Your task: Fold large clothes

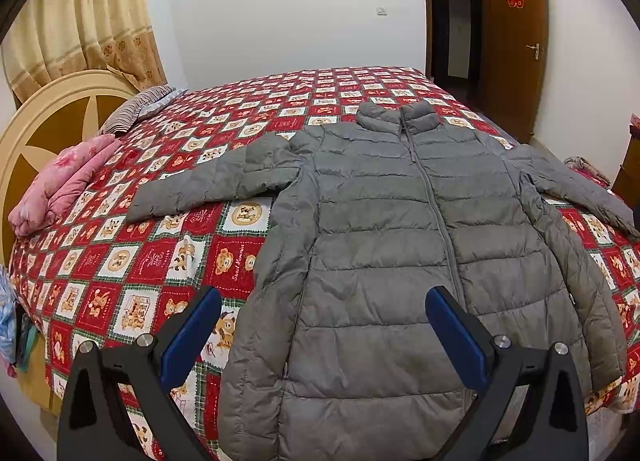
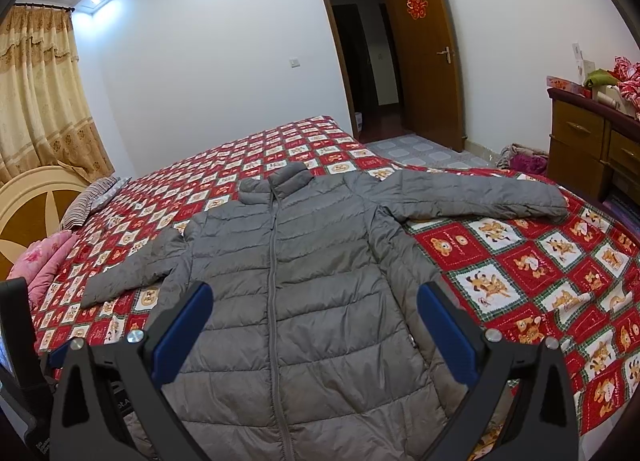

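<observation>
1. On the bed (image 1: 168, 253), a red, white and green checked quilt (image 2: 520, 261) with cartoon bears covers the whole surface; one red square in the left wrist view carries cursive writing that seems to read "Sweet Memories".
2. A red paper character (image 2: 416, 3) is stuck on the open brown door (image 2: 428, 73); its strokes are too small to read with certainty.
3. The room has white walls, beige curtains (image 1: 84, 17) beside a rounded cream and brown headboard (image 1: 52, 129), a striped pillow (image 1: 136, 109), a pink folded blanket (image 1: 60, 185) and a wooden dresser (image 2: 592, 141) with clutter on top.
4. A grey quilted jacket (image 1: 380, 245) lies flat, front up and zipped, near the bed's closer edge.
5. Its long axis runs away from the cameras: hem nearest, collar (image 2: 288, 177) farthest, pointing toward the far wall.
6. Both sleeves stretch sideways, the left sleeve (image 1: 212, 185) toward the headboard, the right sleeve (image 2: 476, 197) toward the dresser.
7. The left gripper (image 1: 323, 297) hovers above the hem with its blue-padded fingers (image 1: 192, 335) spread wide, holding nothing.
8. The right gripper (image 2: 314, 293) is likewise wide apart and empty above the lower front.
</observation>
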